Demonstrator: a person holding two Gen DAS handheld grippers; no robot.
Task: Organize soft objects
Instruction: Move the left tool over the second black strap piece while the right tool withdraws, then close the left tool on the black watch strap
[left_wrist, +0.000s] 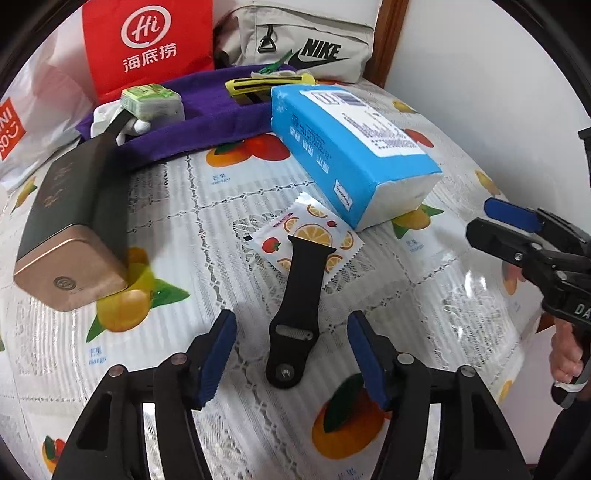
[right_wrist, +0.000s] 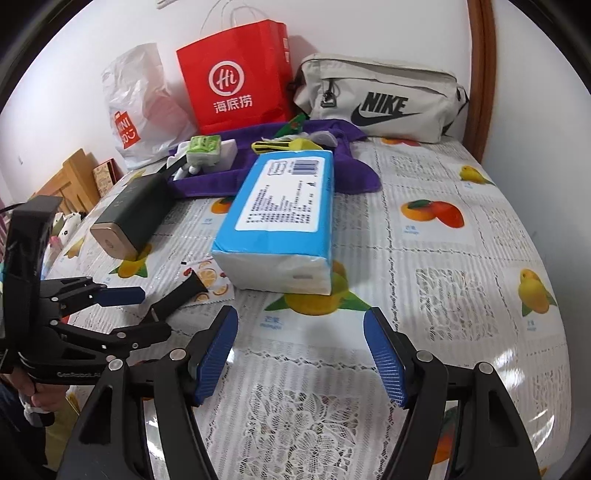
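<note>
We could not see either hand in full: only finger parts showed behind each handle, at the frame edges. The strap's (left_wrist: 295, 317) far end lay over a sachet (left_wrist: 306, 236), hiding its middle; from the right wrist view the strap (right_wrist: 177, 299) was half masked by the left gripper (right_wrist: 147, 306). Small print on the tissue pack (left_wrist: 351, 155) label stayed unreadable. Items in the purple tray (left_wrist: 207, 118) overlapped and we could not sort them beyond a green pack (left_wrist: 147, 98) and a yellow-black thing (left_wrist: 255, 86).

Readable writing: "Hi" with Chinese characters on the red bag (left_wrist: 147, 44); "NIKE" on the grey pouch (left_wrist: 306, 44); part of "MINISO" on the plastic bag (right_wrist: 127, 127), cut off; "mango" under the fruit prints on the tablecloth (left_wrist: 443, 314). The dark box (left_wrist: 70, 221) with the gold end bore faint lettering that we could not read.

Left gripper (left_wrist: 291, 354): jaws apart, straddling the near, holed end of the black strap, which lay flat on the cloth between the blue pads (left_wrist: 218, 358) without touching either. We noted nothing gripped.

Right gripper (right_wrist: 299, 354): jaws wide apart over bare cloth, nothing between them. The tissue pack (right_wrist: 280, 221) lay just beyond its tips, one end facing them. In the left view this gripper (left_wrist: 517, 229) showed at the right edge, near the pack's white end.
</note>
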